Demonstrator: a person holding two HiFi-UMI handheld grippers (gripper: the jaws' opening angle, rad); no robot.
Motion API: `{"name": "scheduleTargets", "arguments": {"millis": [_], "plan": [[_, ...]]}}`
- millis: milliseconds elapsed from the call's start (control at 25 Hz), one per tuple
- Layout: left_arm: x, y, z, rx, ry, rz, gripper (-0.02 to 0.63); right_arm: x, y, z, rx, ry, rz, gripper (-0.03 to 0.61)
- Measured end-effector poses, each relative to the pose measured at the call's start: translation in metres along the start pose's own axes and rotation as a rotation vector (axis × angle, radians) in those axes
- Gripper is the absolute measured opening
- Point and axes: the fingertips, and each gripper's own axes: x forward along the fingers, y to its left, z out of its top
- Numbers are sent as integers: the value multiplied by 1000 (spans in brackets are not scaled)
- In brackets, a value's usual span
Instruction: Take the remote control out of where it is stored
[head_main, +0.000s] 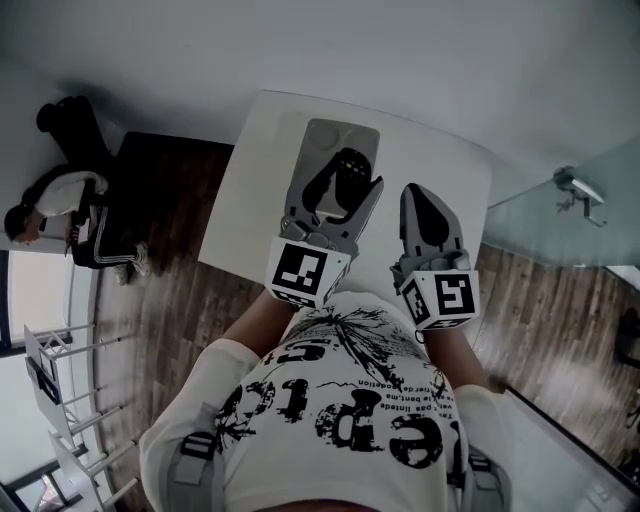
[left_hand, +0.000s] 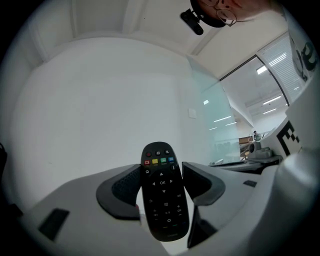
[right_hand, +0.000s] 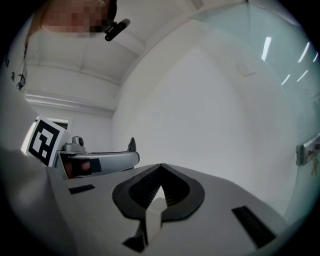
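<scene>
We hold the black remote control (left_hand: 163, 195) pinched by its long edges in the left gripper (head_main: 336, 192), level above the grey tray (head_main: 322, 135) at upper centre, so it stays secure, while the right gripper (head_main: 425, 212), jaws pressed together and empty, hangs alongside.

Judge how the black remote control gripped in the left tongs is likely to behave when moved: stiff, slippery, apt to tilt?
The black oval plastic remote control is probably rigid: it juts past the left tongs without sagging. Its smooth casing may slip, though ribbed pads should help. Held only by its sides, it could pivot.
</scene>
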Motion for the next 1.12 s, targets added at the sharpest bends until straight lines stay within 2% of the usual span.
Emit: {"name": "scheduleTargets", "arguments": {"millis": [400,1120], "plan": [[4,-4,-7,-22,17,-21,268,0,-1,-1,-8,-2,4,-6],[0,-2,-16,-36,47,0,268,2,-4,-8,-14,29,-7,-6]]}}
